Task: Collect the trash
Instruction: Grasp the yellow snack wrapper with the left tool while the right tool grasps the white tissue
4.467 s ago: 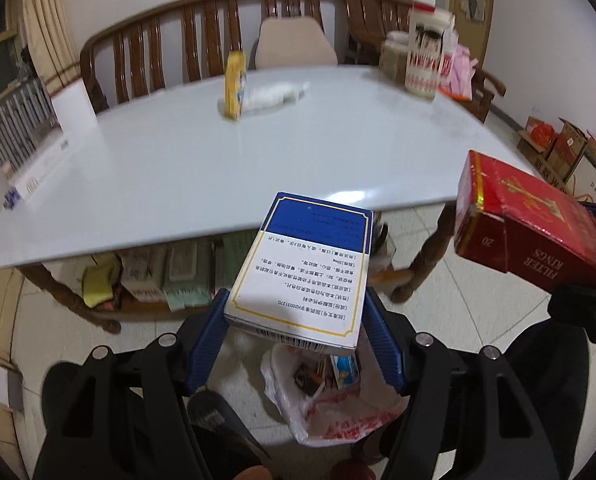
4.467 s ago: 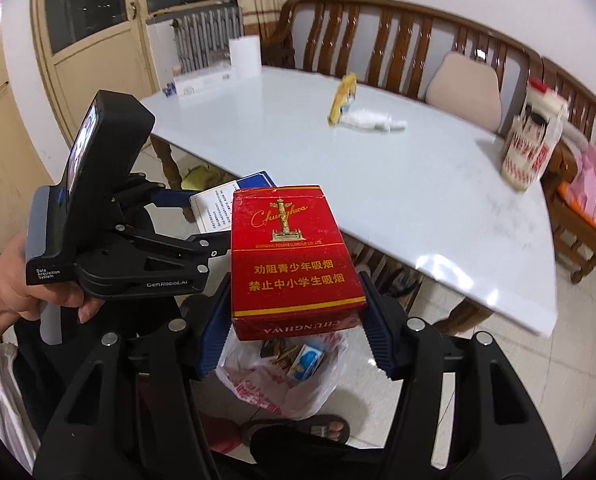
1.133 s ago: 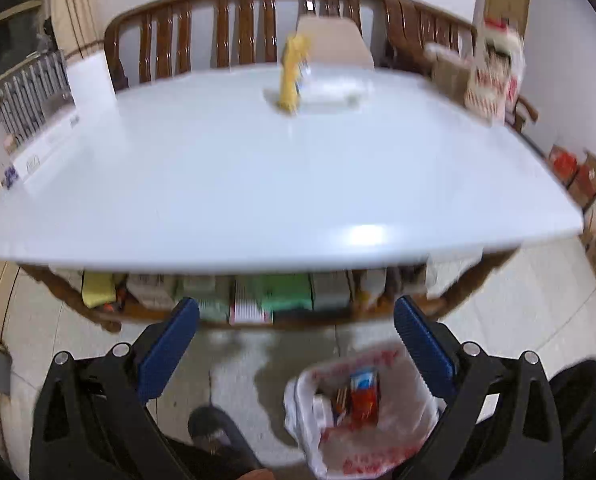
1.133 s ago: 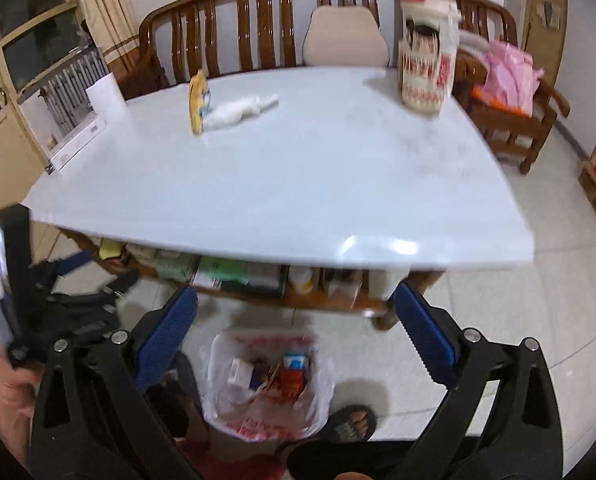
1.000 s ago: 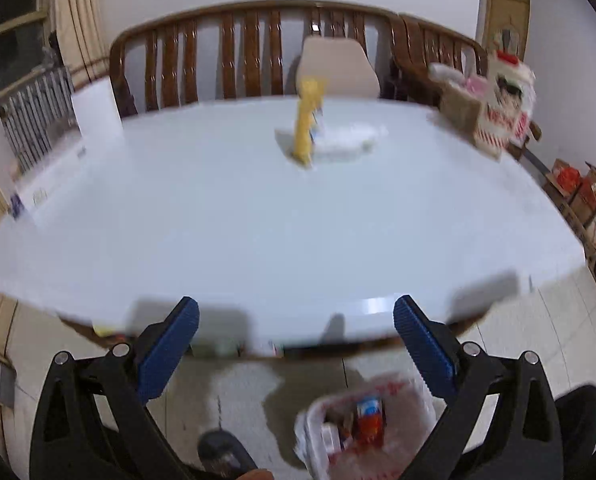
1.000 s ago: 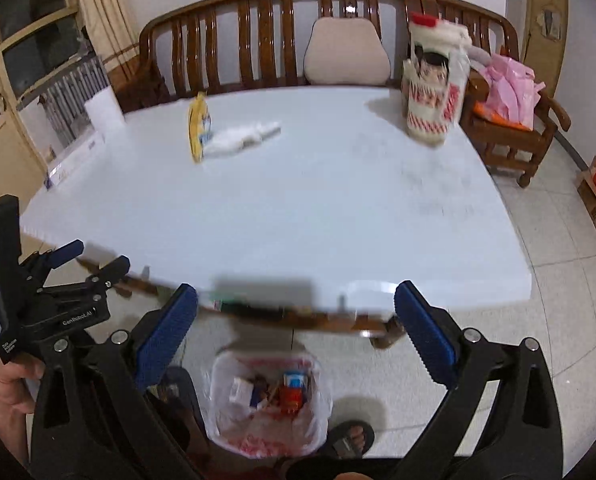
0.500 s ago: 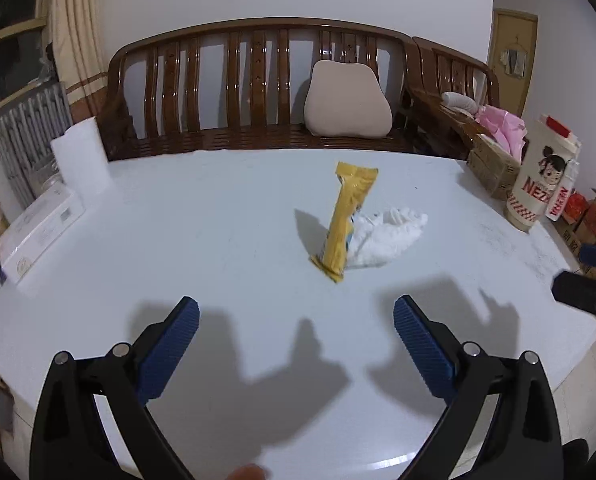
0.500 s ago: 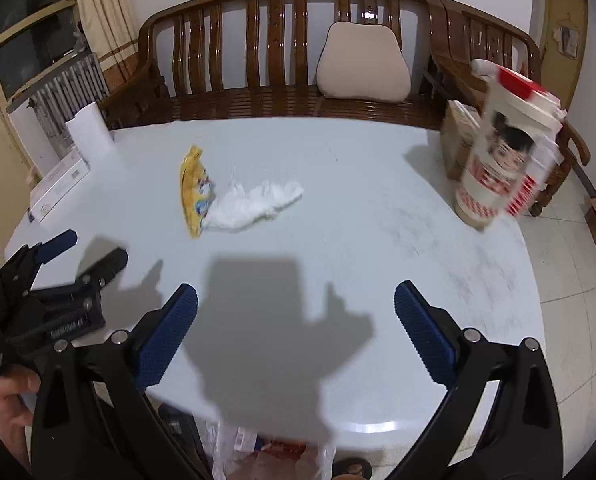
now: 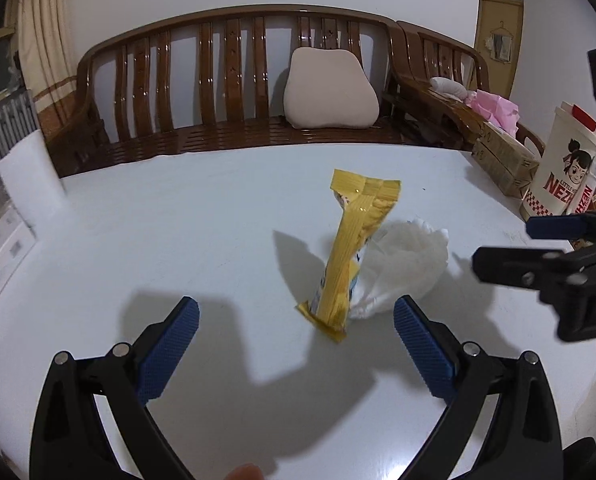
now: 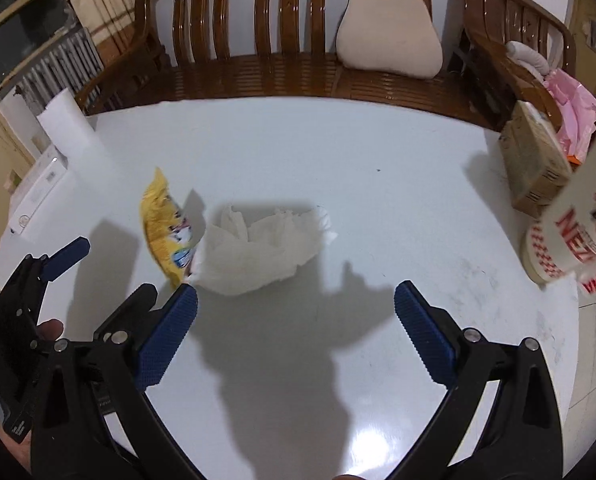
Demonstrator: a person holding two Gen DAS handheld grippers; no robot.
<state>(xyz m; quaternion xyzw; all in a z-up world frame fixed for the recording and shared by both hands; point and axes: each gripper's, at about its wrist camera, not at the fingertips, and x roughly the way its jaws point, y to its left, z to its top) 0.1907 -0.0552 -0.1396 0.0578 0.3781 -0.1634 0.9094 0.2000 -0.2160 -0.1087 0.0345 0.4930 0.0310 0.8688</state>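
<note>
Both tongs are gaping apart: yellow wrapper [image 9: 352,256] is lying just beyond the left tongs [image 9: 296,322], crumpled tissue [image 10: 262,250] beyond the right tongs [image 10: 296,306].

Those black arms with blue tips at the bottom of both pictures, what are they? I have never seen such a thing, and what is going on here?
They are hand-held claws, not a robot: a person holds one in each hand, and a small wide-angle camera on each looks forward along its two fingers. One picture comes from the left claw, the other from the right claw. Each claw also shows at the edge of the other's picture.

Both claws are open and hold nothing. They hang over a white table. On it lie a yellow snack wrapper and a crumpled white tissue right beside it; these look like the trash to be collected. A tall printed cup stands near the table's right edge. Behind the table is a wooden bench with a beige cushion.
</note>
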